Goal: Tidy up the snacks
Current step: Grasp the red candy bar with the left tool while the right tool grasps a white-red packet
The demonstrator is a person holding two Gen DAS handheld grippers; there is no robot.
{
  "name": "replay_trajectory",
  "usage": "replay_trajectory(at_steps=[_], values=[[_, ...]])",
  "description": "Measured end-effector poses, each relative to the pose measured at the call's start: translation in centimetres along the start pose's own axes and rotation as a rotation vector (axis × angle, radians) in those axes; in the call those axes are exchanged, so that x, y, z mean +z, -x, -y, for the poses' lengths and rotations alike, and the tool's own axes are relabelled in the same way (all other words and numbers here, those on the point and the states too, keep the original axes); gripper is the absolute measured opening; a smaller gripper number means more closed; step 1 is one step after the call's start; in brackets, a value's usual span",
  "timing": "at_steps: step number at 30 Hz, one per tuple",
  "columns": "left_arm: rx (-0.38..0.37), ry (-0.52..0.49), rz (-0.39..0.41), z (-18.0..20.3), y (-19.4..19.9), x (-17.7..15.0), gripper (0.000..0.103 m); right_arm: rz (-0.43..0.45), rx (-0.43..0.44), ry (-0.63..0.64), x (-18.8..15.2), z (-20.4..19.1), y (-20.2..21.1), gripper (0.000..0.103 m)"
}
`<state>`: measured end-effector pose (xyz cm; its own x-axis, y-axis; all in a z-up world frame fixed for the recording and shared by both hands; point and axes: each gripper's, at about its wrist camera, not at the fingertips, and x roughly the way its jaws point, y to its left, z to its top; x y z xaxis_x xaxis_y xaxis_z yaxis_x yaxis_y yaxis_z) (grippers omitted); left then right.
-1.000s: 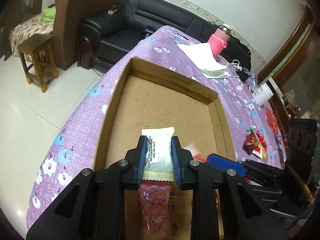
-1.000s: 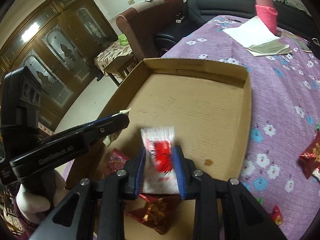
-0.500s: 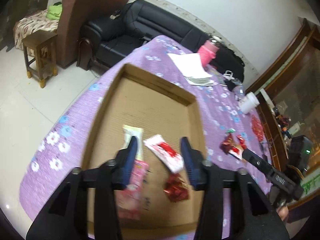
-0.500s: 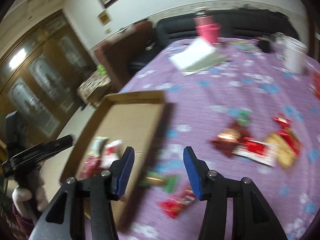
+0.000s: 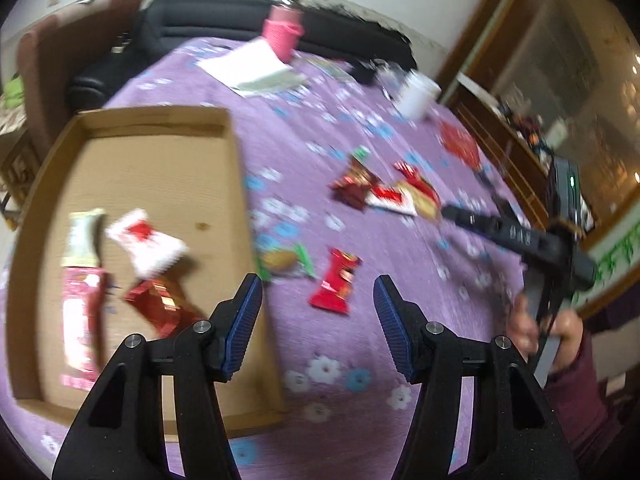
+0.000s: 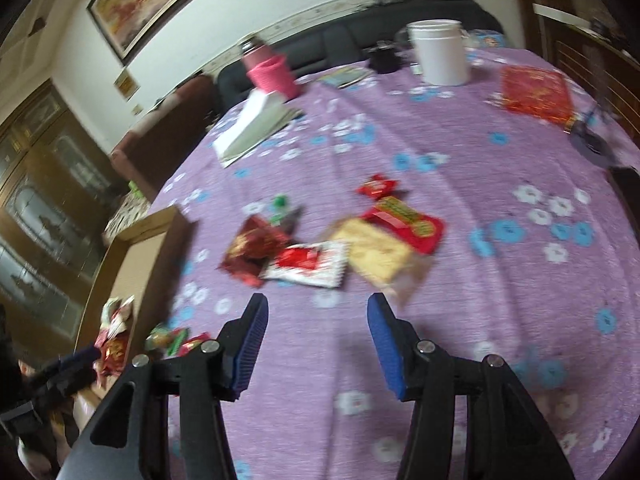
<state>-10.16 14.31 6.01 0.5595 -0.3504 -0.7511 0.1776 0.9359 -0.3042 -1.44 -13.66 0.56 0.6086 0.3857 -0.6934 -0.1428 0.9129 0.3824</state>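
Note:
The cardboard tray (image 5: 236,184) holds a white-green packet (image 5: 84,240), a white-red packet (image 5: 146,246), a red-gold one (image 5: 160,304) and a pink one (image 5: 80,320). My left gripper (image 5: 318,292) hovers just right of the tray with its jaws opening and nothing between them. A red packet (image 5: 338,280) and a green-yellow packet (image 5: 284,260) lie on the cloth ahead of it. My right gripper (image 6: 318,312) is open and empty, short of a cluster: a dark red packet (image 6: 256,248), a white-red packet (image 6: 308,264) and a yellow biscuit packet (image 6: 376,254).
A purple flowered cloth (image 6: 500,184) covers the table. At the far end stand a pink-sleeved bottle (image 6: 272,72), a white jar (image 6: 440,52), papers (image 6: 256,128) and a red envelope (image 6: 536,92). A black sofa (image 5: 208,16) lies beyond.
Both grippers let go of their packets, which now lie in the tray. Both swung right, away from the tray and over the cloth, with the jaws spread apart.

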Motion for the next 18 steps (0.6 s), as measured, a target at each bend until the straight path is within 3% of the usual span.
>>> replay_trajectory(at_steps=[6,10,14,18], values=[[-0.004,-0.043,-0.052,2.1,-2.5,-0.3,0.058,0.033,-0.064,-0.001,0.8,2.6,0.2,0.055],[-0.001,-0.052,-0.074,2.5,-3.8,-0.3,0.058,0.022,-0.021,0.040,1.5,2.2,-0.8,0.055],[-0.002,-0.064,-0.090,3.0,-4.7,-0.3,0.058,-0.007,-0.007,0.163,2.1,-0.3,-3.2,0.055],[0.004,-0.087,-0.086,3.3,-5.0,-0.3,0.058,-0.031,-0.051,0.317,2.2,-3.4,-5.6,0.057]])
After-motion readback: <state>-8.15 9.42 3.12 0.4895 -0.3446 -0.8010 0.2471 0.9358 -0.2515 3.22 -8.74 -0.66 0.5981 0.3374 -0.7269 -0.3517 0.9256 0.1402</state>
